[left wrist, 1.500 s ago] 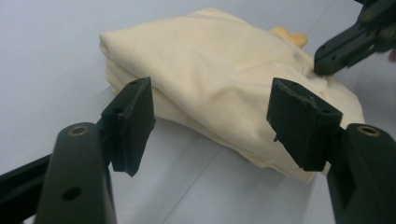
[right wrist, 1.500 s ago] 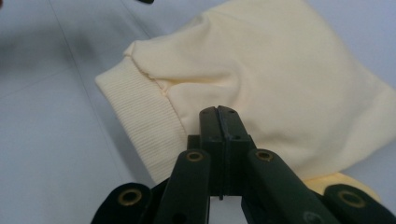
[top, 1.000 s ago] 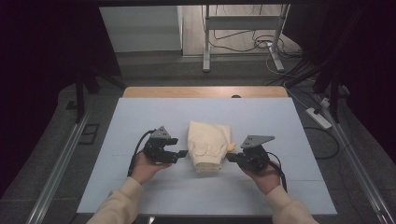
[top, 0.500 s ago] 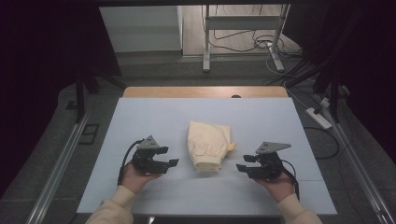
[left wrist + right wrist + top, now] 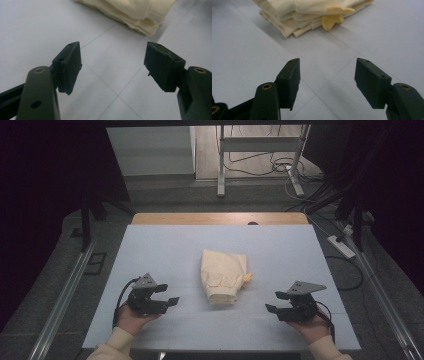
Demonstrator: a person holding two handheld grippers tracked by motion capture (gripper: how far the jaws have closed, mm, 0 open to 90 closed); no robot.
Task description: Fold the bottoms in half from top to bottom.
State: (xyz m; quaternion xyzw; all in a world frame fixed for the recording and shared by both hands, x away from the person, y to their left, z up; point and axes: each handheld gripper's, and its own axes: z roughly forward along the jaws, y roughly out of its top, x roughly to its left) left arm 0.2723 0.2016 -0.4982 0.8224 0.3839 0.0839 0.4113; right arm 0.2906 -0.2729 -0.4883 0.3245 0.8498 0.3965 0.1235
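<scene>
The folded cloth [image 5: 223,276] lies in the middle of the table [image 5: 150,250]. The left gripper [image 5: 167,301] and right gripper [image 5: 272,304] sit on either side, well apart from it, jaws wide apart and empty, likely because the folding looks finished.

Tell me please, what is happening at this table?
A person sits at a table covered in pale blue and holds a two-jaw gripper in each hand. A cream garment, folded into a compact bundle, lies in the middle. The left gripper and the right gripper rest on either side of it, apart from it, both with jaws open and holding nothing. The folding appears finished.
</scene>
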